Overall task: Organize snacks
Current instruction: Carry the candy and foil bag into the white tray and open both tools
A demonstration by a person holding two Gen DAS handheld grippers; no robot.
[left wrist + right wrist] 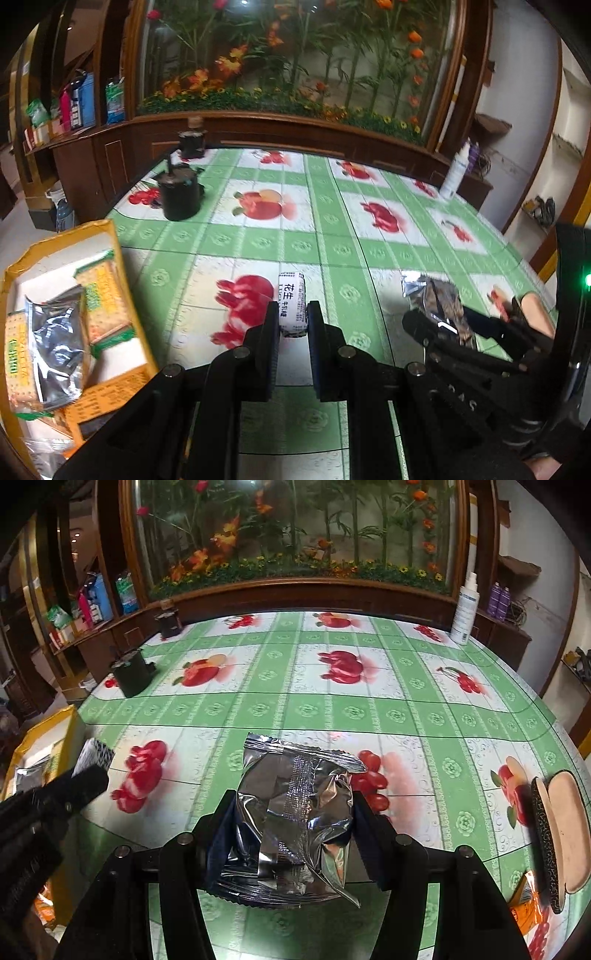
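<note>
My left jaws pinched a small white wrapped peanut candy, lifted above the green fruit-print tabletop. The yellow snack box, already holding cracker packs and a foil packet, lay at about nine o'clock from them. My right jaws were closed on a crinkled silver foil snack bag, squeezing its sides. The candy was held only near its lower end, so I judged it could twist loose and drop short of the box. The slippery foil bag might slide out.
</note>
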